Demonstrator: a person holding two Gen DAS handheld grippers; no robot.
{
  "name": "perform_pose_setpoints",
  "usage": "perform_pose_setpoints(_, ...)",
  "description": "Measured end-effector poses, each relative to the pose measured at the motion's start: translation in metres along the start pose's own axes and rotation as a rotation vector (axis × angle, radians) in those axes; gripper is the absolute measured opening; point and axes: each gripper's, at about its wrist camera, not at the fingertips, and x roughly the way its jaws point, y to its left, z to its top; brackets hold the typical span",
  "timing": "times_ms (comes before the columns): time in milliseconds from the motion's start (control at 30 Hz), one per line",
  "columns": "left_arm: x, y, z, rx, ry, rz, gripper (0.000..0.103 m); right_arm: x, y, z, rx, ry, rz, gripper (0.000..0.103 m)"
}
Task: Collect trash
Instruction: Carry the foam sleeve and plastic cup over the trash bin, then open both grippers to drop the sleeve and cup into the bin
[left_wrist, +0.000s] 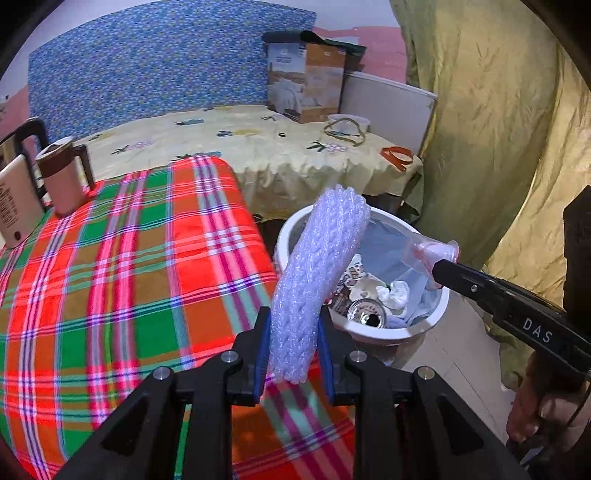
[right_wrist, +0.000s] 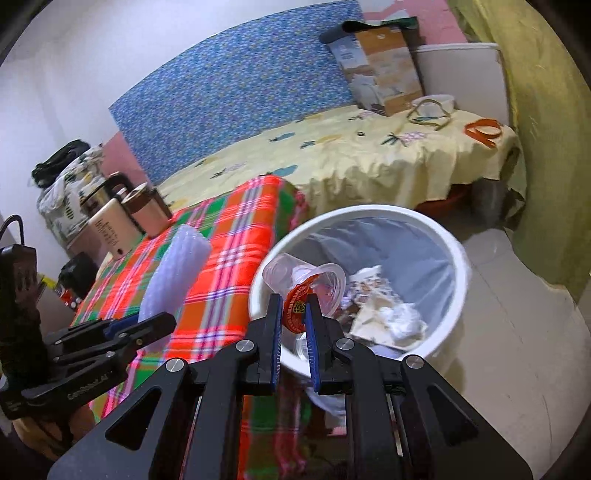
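My left gripper is shut on a long white foam net sleeve, held tilted over the near rim of a white trash bin. The sleeve also shows in the right wrist view. My right gripper is shut on a clear plastic cup with a red lid, held over the bin's left rim. In the left wrist view the cup hangs above the bin's right side. The bin holds a can, crumpled tissue and wrappers.
A plaid-covered table stands left of the bin, with a brown mug and a beige box at its far left. A yellow-covered table with a carton is behind. A yellow-green curtain hangs right.
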Motion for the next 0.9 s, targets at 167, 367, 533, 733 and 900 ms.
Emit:
perform_pose_setpoints(167, 0.018, -0.012, 0.01, 0.028, 0.012, -0.022, 0.025, 0.004, -0.013, 0.002, 0.024, 0.011, -0.032, 0.014)
perform_pose_setpoints(367, 0.04, -0.025, 0.02, 0.051, 0.039, -0.047, 0.025, 0.014, -0.023, 0.002, 0.037, 0.04, -0.057, 0.014)
perform_pose_setpoints(533, 0.058, -0.032, 0.026, 0.066, 0.065, -0.064, 0.025, 0.023, -0.03, 0.004, 0.043, 0.058, -0.072, 0.014)
perform_pose_setpoints(733, 0.079, -0.037, 0.029, 0.074, 0.1, -0.078, 0.025, 0.031, -0.037, 0.006, 0.044, 0.079, -0.087, 0.014)
perform_pose_setpoints(900, 0.087, -0.039, 0.032, 0.073, 0.112, -0.093, 0.026, 0.036, -0.04, 0.007, 0.041, 0.095, -0.096, 0.015)
